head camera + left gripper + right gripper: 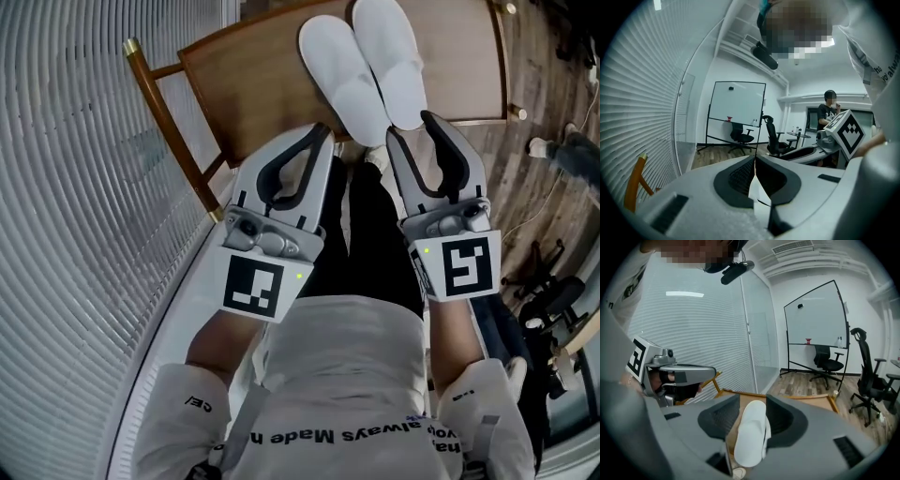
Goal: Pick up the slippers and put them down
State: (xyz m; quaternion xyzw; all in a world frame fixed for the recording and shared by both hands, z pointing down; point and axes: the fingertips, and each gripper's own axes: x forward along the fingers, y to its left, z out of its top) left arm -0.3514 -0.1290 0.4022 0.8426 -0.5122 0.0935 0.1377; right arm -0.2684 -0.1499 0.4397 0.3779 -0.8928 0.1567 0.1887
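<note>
Two white slippers lie side by side on a wooden table (248,75). The left slipper (339,70) has its heel edge at the tips of my left gripper (322,131). In the left gripper view that gripper (754,161) has its jaws together, with a thin white strip of slipper (757,194) pinched between them. My right gripper (412,124) stands at the heel of the right slipper (394,56). In the right gripper view its jaws (752,399) are apart, and the slipper (751,432) lies between them on the wood.
White blinds (75,141) run along the left, close to the table's wooden frame (164,112). Plank floor with a cable (553,94) lies to the right. Farther off stand a whiteboard (815,329), office chairs (827,362) and a person (829,110).
</note>
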